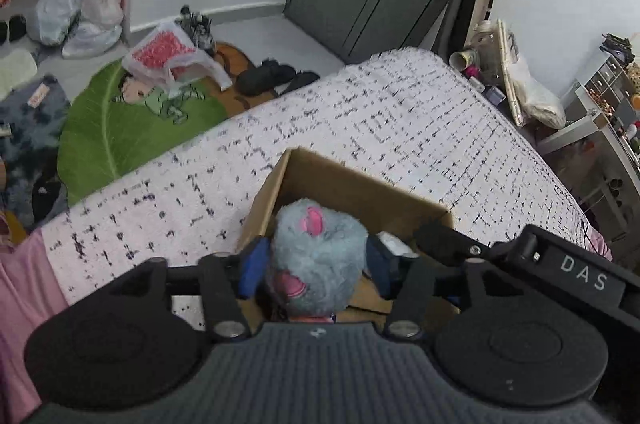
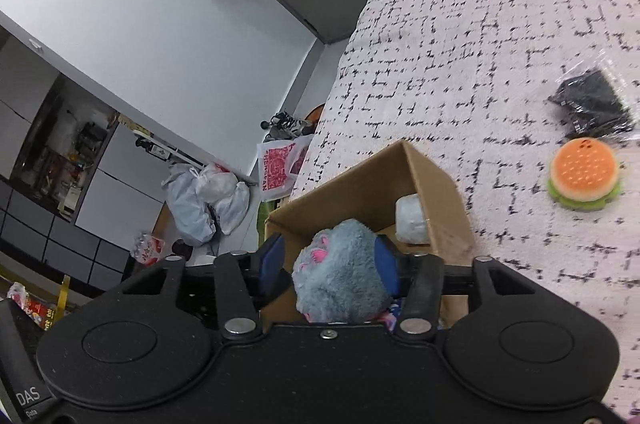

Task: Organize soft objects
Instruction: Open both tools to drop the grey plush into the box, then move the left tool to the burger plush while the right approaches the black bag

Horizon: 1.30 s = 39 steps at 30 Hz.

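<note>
Left tongs (image 1: 316, 266) stand spread either side of a grey-blue plush toy (image 1: 318, 256) with pink patches, blue pads seemingly clear of its fur; the toy sits over the open cardboard box (image 1: 352, 184) on the patterned bed (image 1: 400, 112). White letters "DAS" mark the right tongs' body (image 1: 582, 274) alongside.

Right tongs (image 2: 332, 262) also stand spread around the toy (image 2: 340, 272); one pad may brush it. "DAS" shows at lower left. A burger toy (image 2: 584, 176) lies on the bed beside the box (image 2: 432, 184).
</note>
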Each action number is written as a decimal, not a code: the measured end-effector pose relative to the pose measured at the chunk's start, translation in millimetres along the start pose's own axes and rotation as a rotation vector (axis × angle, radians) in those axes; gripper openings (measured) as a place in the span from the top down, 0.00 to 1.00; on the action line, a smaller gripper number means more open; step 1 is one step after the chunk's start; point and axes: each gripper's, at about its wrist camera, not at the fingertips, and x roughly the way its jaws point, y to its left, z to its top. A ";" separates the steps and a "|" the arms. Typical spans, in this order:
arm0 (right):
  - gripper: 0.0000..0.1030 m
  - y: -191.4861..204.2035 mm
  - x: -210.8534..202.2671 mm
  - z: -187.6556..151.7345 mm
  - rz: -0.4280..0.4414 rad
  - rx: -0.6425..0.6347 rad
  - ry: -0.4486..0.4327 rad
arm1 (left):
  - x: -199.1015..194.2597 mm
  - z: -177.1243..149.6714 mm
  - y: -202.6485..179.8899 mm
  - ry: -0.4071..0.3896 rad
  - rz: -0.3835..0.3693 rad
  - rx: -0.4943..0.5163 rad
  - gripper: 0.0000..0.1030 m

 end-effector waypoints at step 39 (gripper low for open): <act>0.01 -83.5 -148.6 47.8 -0.091 -0.162 -0.147 | -49.4 -29.3 -134.4 -0.030 0.043 0.235 0.16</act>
